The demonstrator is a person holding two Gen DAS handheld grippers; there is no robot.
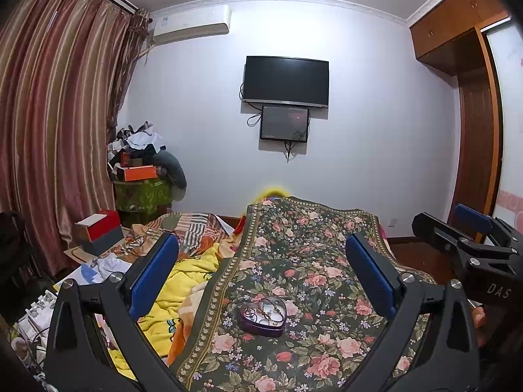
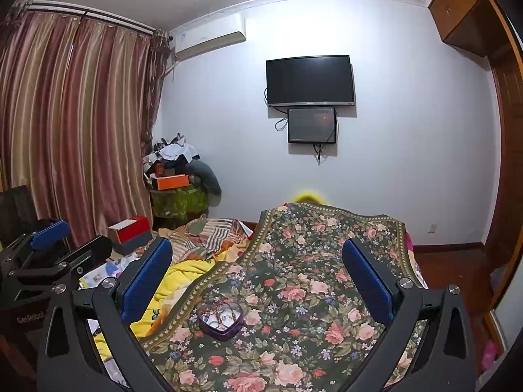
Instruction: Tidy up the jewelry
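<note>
I have both claws raised above the bed, and both are spread wide with nothing between the blue pads. My left claw (image 1: 261,274) looks down on the heart tin (image 1: 263,316), which sits open on the floral cloth (image 1: 310,261) in the gap between the fingers, well below them. Inside the tin I can make out a tangle of jewelry (image 1: 266,310): a beaded bracelet and some rings on a white lining (the pieces are too small to sort out further). My right claw (image 2: 258,271) sees the same tin (image 2: 220,320) lower and toward its left finger, again not touching. In the left view the right claw (image 1: 470,232) shows at the far right edge; in the right view the left claw (image 2: 52,248) shows at the far left. The tin rests near the cloth's left border, just beside the yellow blanket (image 1: 183,281). A red and grey box (image 1: 98,232) stands off to the left, near the curtain (image 1: 55,114).
</note>
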